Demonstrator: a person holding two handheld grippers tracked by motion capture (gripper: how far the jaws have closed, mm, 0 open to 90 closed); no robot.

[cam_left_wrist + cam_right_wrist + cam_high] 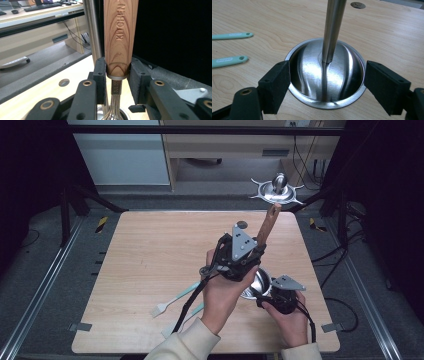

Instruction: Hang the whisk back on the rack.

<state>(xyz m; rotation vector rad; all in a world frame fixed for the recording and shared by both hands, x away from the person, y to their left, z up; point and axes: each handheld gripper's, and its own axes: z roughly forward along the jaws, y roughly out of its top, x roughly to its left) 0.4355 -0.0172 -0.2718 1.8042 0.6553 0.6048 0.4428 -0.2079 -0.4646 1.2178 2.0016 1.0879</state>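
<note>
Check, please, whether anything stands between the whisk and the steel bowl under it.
Yes: a steel rod stands upright in the steel bowl, its tip near the middle, close beside the wires of the whisk.

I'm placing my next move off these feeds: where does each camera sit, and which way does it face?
High view: fixed above the person's side, facing forward and down on the table; shows both forearms, left gripper and right gripper.
Left gripper view: rides the left gripper, looking along jaws clamped on the whisk handle.
Right gripper view: rides the right gripper, looking down between its jaws at the steel bowl.
Shared: the high view and the right gripper view both show the bowl and the mint handles.
</note>
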